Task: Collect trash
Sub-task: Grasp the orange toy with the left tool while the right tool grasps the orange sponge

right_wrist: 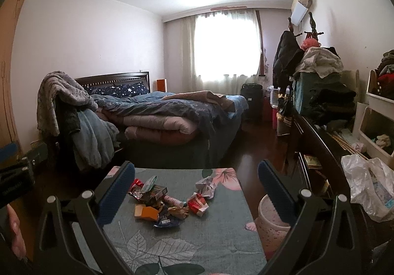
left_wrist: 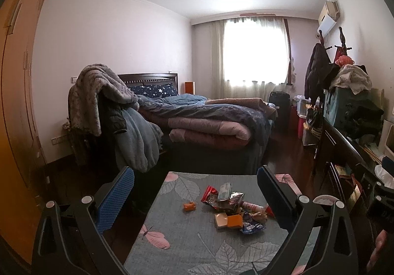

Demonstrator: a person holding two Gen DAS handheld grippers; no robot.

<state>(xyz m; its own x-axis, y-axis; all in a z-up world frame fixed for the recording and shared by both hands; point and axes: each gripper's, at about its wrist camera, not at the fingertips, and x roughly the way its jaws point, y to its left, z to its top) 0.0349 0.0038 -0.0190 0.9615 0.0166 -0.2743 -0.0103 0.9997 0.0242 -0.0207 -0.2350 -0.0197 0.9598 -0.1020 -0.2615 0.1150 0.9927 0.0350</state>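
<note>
Both tongs, left [left_wrist: 195, 197] and right [right_wrist: 196, 188], wide, empty, trash pile [left_wrist: 232, 208] lying ahead between them.

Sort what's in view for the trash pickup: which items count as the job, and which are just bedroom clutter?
Job items:
- wrapper pile on the leaf-print table
- small orange scrap, apart from the pile
- red carton
- crumpled foil
- pink bin beside the table
- both grippers, open: left gripper, right gripper

Just lying about:
- bed
- coats
- plastic bag

No text legible, print on the snack wrappers [left_wrist: 230, 203] too small and blurred, white lettering on a black device [right_wrist: 14, 182] unreadable
</note>
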